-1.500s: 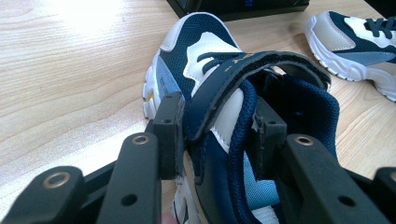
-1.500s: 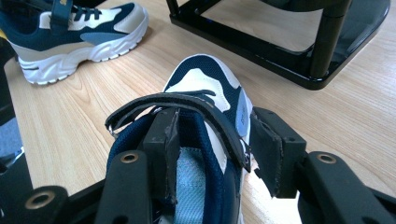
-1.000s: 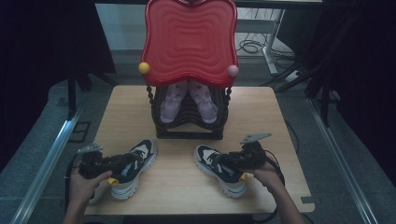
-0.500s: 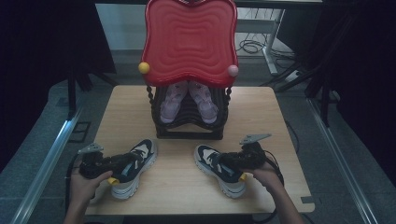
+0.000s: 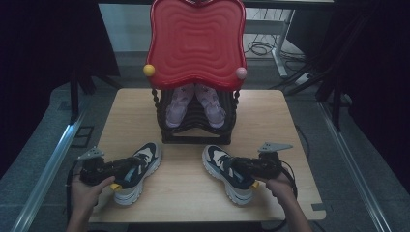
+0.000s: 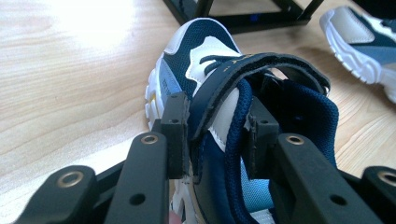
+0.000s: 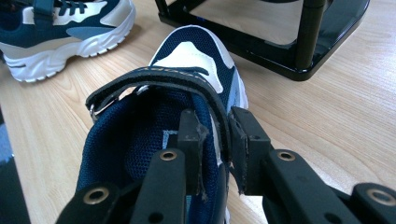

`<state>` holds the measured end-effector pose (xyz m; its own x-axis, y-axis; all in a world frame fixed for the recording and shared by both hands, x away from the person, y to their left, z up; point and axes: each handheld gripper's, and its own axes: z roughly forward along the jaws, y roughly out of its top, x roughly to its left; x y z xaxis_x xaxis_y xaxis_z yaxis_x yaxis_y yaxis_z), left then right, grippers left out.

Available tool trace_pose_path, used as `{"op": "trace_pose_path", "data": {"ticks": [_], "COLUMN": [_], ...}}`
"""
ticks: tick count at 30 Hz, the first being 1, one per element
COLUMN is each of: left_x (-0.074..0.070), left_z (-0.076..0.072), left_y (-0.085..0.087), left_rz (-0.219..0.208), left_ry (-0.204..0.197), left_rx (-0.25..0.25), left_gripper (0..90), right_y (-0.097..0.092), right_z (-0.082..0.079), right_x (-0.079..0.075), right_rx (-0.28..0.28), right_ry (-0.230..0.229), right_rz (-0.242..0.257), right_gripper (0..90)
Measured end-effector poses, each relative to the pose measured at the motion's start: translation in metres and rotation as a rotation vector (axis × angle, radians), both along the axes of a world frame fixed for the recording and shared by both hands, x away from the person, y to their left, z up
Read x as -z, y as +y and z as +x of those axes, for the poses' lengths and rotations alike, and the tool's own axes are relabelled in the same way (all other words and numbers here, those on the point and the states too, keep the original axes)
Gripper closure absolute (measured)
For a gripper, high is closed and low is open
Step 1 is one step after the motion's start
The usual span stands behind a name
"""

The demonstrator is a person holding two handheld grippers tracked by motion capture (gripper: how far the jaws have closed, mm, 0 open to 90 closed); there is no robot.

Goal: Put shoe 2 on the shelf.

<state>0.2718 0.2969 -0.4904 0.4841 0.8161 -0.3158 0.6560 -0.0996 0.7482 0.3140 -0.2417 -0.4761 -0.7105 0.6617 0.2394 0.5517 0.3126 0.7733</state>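
From the high view, we see two navy-and-white shoes on the wooden table [image 5: 193,188]. The left shoe [image 5: 138,169] lies at about 7 o'clock from the black rack [image 5: 196,135], the right shoe [image 5: 227,171] at about 5 o'clock. Both toes point toward the rack. A pink pair [image 5: 196,104] sits inside the rack under a red tray [image 5: 196,43]. The left claw [image 5: 121,169] reaches into the left shoe from 9 o'clock, the right claw [image 5: 239,171] into the right shoe from 3 o'clock. Each is held by a hand.

In the left gripper view, the left claw [image 6: 215,133] has just been closing. Its jaws stand at a middling gap, with the shoe's side wall and strap [image 6: 243,70] between them. One jaw is outside the shoe [image 6: 201,70], one inside the opening, and the pads press on the wall. The right shoe [image 6: 364,37] lies at 2 o'clock.

In the right gripper view, the right claw [image 7: 215,130] has also just been closing. Its jaws stand narrow, pinching the side wall of the right shoe [image 7: 191,51] below the strap [image 7: 154,77]. The left shoe [image 7: 65,28] lies at 10 o'clock, the rack's base [image 7: 289,46] at 1 o'clock.
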Motion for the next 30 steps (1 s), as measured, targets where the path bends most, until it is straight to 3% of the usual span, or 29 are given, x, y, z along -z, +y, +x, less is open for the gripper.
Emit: {"op": "trace_pose_path", "data": {"ticks": [12, 23, 30], "left_x": [-0.009, -0.016, -0.016], "left_z": [-0.007, -0.014, -0.017], "left_y": [0.003, 0.01, 0.013], "left_rz": [-0.076, -0.157, -0.186], "left_ry": [-0.044, -0.118, -0.137], "left_rx": [-0.023, -0.079, -0.096], "left_gripper": [66.4, 66.0, 66.0], "right_y": [-0.015, -0.03, -0.035], "right_z": [-0.02, -0.028, -0.031], "right_x": [0.002, 0.012, 0.016], "right_rx": [0.067, 0.153, 0.192], "right_ry": [-0.086, -0.098, -0.103], "right_rz": [0.159, 0.247, 0.28], "right_gripper": [74.8, 74.5, 74.6]}}
